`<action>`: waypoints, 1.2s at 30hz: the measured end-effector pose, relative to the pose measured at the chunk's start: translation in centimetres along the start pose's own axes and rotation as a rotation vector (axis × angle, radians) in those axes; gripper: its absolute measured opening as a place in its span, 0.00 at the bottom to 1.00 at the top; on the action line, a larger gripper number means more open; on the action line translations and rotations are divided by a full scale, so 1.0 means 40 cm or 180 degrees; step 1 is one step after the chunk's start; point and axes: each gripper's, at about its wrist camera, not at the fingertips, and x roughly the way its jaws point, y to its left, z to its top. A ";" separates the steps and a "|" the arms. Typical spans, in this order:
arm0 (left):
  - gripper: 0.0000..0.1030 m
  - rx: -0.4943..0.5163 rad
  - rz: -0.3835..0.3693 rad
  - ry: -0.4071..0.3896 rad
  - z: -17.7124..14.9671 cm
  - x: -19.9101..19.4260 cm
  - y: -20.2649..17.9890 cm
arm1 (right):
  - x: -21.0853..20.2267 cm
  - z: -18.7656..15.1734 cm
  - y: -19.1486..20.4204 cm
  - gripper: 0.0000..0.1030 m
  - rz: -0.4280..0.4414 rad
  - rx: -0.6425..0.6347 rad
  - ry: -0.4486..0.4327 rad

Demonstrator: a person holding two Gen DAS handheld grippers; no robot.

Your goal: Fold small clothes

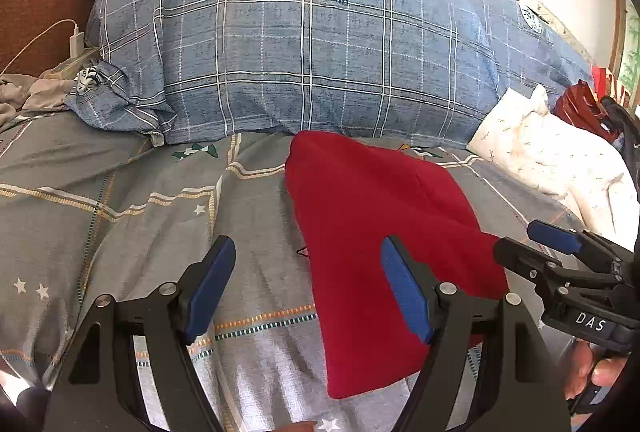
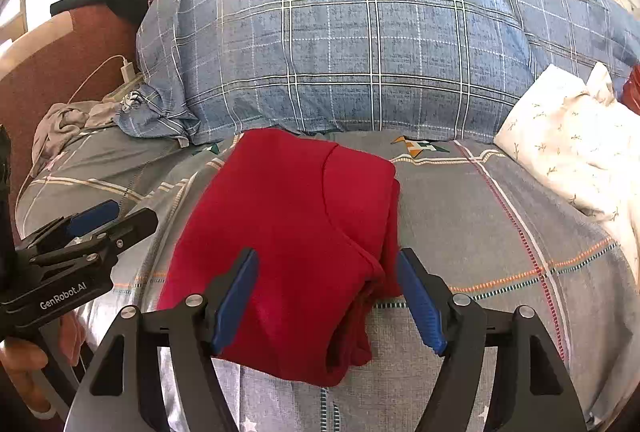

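Though folded into a compact stack on the grey bedsheet (image 2: pixel 500 224), red garment (image 2: pixel 288 232) lying just ahead of right gripper (image 2: pixel 328 296), long axis running away toward the blue plaid duvet (image 2: pixel 360 52), near end between the spread blue pads but untouched. Right gripper released, jaws wide, nothing pinched. Left gripper (image 1: pixel 308 284) likewise released, empty, set to the left of the cloth, only its right pad over the red edge. Right hand judged the nearer, centred on the stack; left offset to the side. Counted: one red garment, two grippers, one duvet, one white pillow (image 2: pixel 568 136) at the right
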 end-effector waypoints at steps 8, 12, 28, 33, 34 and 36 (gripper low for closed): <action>0.73 0.0019 0.0027 0.0002 -0.001 0.006 -0.003 | 0.013 0.002 -0.001 0.71 0.0021 0.0009 0.0032; 0.73 0.0018 0.0024 0.0023 -0.002 0.011 -0.002 | 0.015 0.001 0.000 0.71 0.0026 0.0013 0.0039; 0.73 0.0046 0.0010 0.0074 -0.009 0.026 -0.012 | 0.038 -0.004 0.004 0.71 0.0055 0.0023 0.0123; 0.73 0.0040 0.0004 0.0091 -0.011 0.028 -0.012 | 0.046 -0.007 0.006 0.71 0.0056 0.0026 0.0158; 0.73 0.0038 0.0002 0.0093 -0.011 0.029 -0.012 | 0.046 -0.008 0.007 0.71 0.0058 0.0025 0.0160; 0.73 0.0038 0.0007 0.0094 -0.010 0.030 -0.012 | 0.048 -0.009 0.010 0.71 0.0064 0.0014 0.0166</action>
